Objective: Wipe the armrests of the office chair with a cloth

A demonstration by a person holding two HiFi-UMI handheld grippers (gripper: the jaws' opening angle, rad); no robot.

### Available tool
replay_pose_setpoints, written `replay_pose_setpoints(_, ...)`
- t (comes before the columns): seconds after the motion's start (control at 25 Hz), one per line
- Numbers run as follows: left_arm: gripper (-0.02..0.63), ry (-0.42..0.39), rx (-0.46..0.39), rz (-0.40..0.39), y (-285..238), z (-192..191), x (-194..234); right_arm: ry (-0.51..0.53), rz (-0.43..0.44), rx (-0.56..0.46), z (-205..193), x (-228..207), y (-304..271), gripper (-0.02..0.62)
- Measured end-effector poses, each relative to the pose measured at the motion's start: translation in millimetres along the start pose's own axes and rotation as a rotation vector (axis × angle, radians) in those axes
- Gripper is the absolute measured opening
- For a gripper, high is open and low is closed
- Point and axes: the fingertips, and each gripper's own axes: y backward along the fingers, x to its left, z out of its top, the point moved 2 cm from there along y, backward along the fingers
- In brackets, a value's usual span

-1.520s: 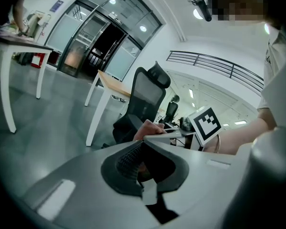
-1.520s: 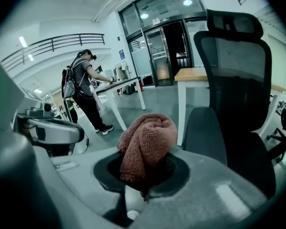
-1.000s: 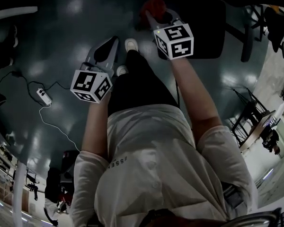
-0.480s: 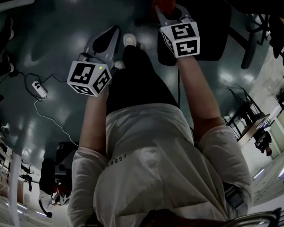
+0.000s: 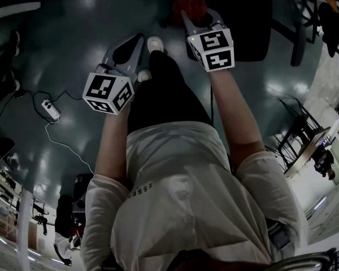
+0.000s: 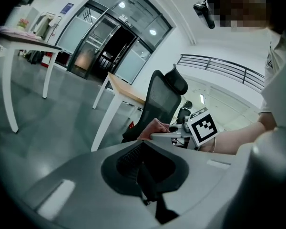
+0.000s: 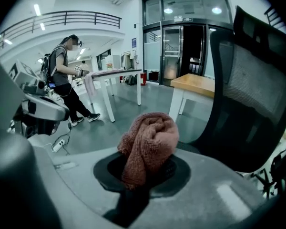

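Note:
My right gripper is shut on a bunched reddish-pink cloth, held in the air in front of a black office chair. In the right gripper view the cloth fills the jaws of the right gripper, and the chair's mesh backrest stands close on the right. I cannot make out the armrests. My left gripper hangs lower left, shut and empty. The left gripper view shows the left gripper with its jaws together, and beyond it the chair and the cloth.
A power strip and its cable lie on the dark floor at the left. White-legged tables and a wooden-topped desk stand behind. A person stands far off. More chairs and frames crowd the right.
Both grippers stay almost where they were. The right one, still shut on the cloth, has drifted slightly left and down in the view over the last half second.

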Motion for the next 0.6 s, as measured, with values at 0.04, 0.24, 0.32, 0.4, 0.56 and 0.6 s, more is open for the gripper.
replay_pose_setpoints(0.04, 0.017, -0.005, 0.005, -0.006, 3.2, -3.6, -3.1, 0.025, -0.001, 0.005, -3.7, 6.8, 4.3, 0.051)
replay_pose_setpoints(0.24, 0.017, -0.025, 0.023, -0.024, 19.5, -19.2, -14.7, 0.044, -0.005, 0.009, -25.1, 30.3, 25.6, 0.051)
replay_pose_setpoints(0.32, 0.017, -0.028, 0.028, -0.031, 26.8, -25.0, -19.2, 0.022, -0.009, 0.004, -32.3, 38.0, 34.5, 0.051)
replay_pose_setpoints(0.4, 0.017, -0.029, 0.033, -0.041, 34.9, -30.0, -23.3, 0.002, -0.016, 0.002, -38.9, 46.9, 42.9, 0.051)
replay_pose_setpoints(0.56, 0.017, -0.041, 0.033, -0.061, 47.3, -39.1, -31.2, -0.039, -0.038, 0.014, -58.7, 58.9, 57.2, 0.051)
replay_pose_setpoints(0.6, 0.017, -0.044, 0.033, -0.066, 49.7, -41.7, -33.5, -0.044, -0.045, 0.017, -64.2, 60.7, 60.9, 0.051)
